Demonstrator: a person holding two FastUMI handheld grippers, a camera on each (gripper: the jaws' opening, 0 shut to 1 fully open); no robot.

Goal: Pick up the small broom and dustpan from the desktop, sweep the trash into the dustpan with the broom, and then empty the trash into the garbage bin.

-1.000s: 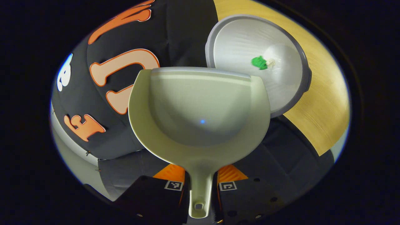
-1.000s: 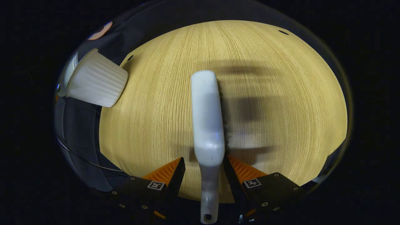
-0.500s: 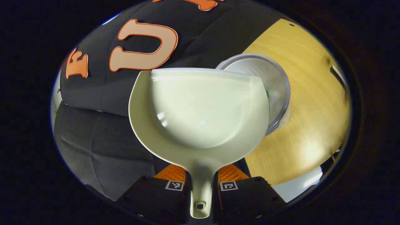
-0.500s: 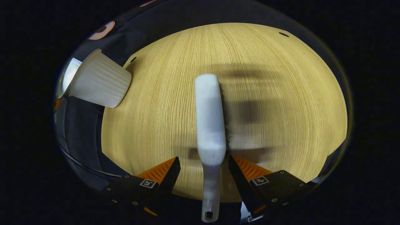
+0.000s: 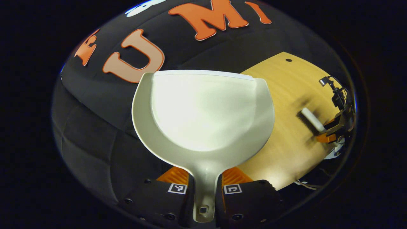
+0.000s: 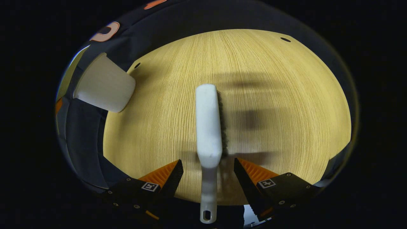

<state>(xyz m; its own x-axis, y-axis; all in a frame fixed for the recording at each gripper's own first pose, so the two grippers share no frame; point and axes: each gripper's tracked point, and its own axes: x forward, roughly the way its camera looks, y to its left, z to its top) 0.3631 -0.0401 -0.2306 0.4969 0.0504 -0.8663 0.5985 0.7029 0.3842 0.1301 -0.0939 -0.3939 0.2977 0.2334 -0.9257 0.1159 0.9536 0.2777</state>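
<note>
**Dustpan gripped; broom released on desk**

The left gripper (image 5: 203,183) clamps the dustpan (image 5: 203,114) by its handle, pan raised before the booth wall. The right gripper (image 6: 208,173) stands with jaws spread, clear of the broom (image 6: 208,127) lying on the desk (image 6: 286,95). The bin (image 6: 105,84) sits at the desk's far-left edge.

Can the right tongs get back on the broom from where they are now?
Probably yes: the right tongs stand open with the broom handle lying between the fingers on the table, nothing in between.
</note>
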